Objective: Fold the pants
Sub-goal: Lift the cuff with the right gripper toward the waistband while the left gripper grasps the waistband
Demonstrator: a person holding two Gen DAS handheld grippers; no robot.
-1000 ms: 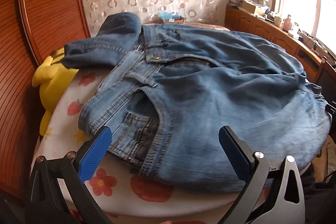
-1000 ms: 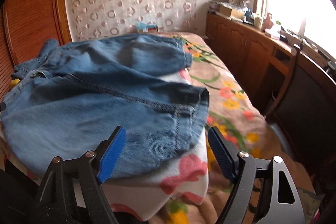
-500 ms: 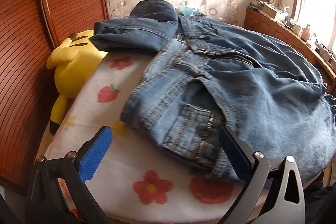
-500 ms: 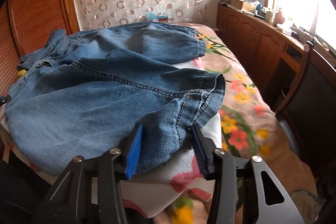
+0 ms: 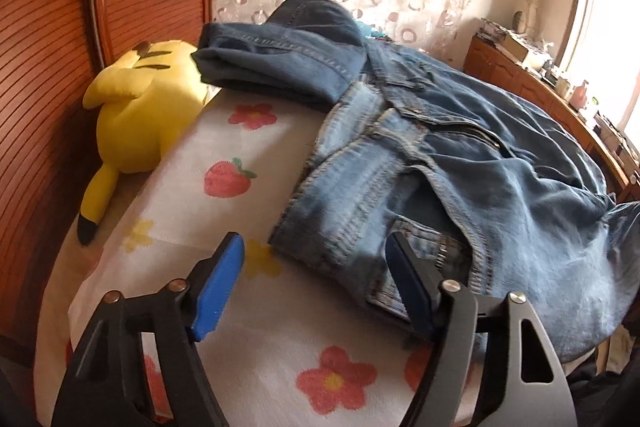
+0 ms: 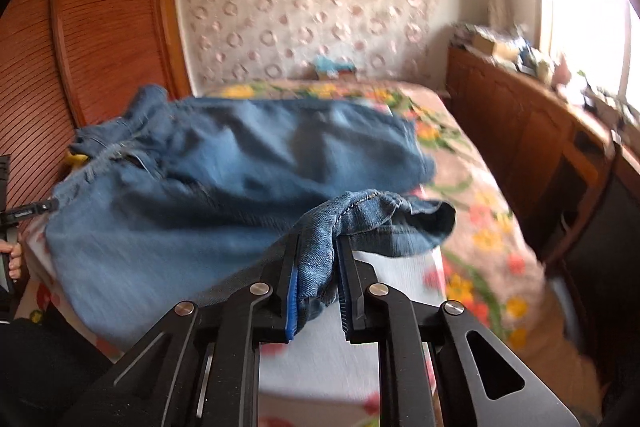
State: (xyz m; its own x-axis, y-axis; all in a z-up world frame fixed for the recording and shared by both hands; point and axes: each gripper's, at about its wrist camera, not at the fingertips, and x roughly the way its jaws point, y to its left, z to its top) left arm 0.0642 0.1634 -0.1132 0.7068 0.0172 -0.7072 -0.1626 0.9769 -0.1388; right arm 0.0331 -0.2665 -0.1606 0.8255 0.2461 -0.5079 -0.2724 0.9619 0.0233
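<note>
Your faded blue denim pants (image 5: 460,163) lie spread across the white flower-printed cloth (image 5: 256,343) on the bed. The right gripper (image 6: 318,275) has just been closing and now pinches the leg hem; the pinch looks shallow, so a quick pull could slip it free. The left gripper (image 5: 316,283) has been narrowing, jaws apart around the waist corner, nothing pressed yet. The cloth's near edge is close, the yellow plush toy (image 5: 140,111) crowds the left; fold toward the open far side.

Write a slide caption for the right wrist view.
Right gripper, just closed on the jeans hem, lifts it above the floral bedspread.
</note>
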